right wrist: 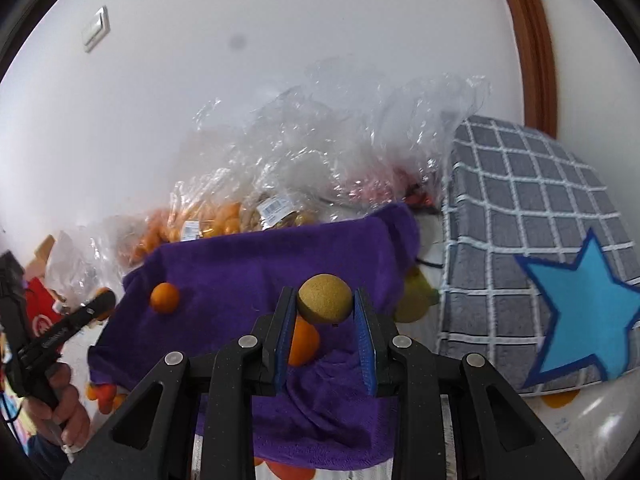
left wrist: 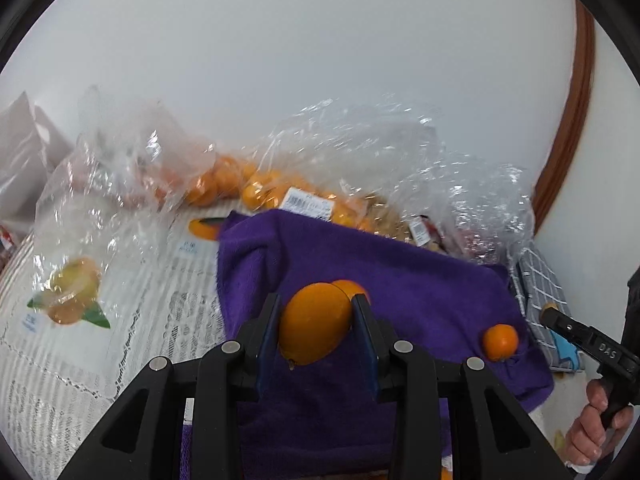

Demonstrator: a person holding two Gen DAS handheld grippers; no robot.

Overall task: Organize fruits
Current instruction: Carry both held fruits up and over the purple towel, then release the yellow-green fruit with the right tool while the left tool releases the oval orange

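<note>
In the left wrist view my left gripper (left wrist: 316, 304) is shut on a large oval orange fruit (left wrist: 314, 328), held above a purple towel (left wrist: 420, 280). A second orange (left wrist: 354, 288) peeks out behind it. A small orange (left wrist: 500, 342) lies on the towel's right side. In the right wrist view my right gripper (right wrist: 324, 294) is shut on a round yellow-brown fruit (right wrist: 325, 300) over the same towel (right wrist: 240, 264). An orange (right wrist: 306, 344) lies below it and a small orange (right wrist: 165, 297) lies to the left.
Clear plastic bags of oranges (left wrist: 256, 188) (right wrist: 216, 216) are piled against the white wall behind the towel. A grey checked cushion with a blue star (right wrist: 540, 240) stands on the right. A white lace tablecloth (left wrist: 80, 360) covers the left. A hand (left wrist: 592, 428) holds the right gripper.
</note>
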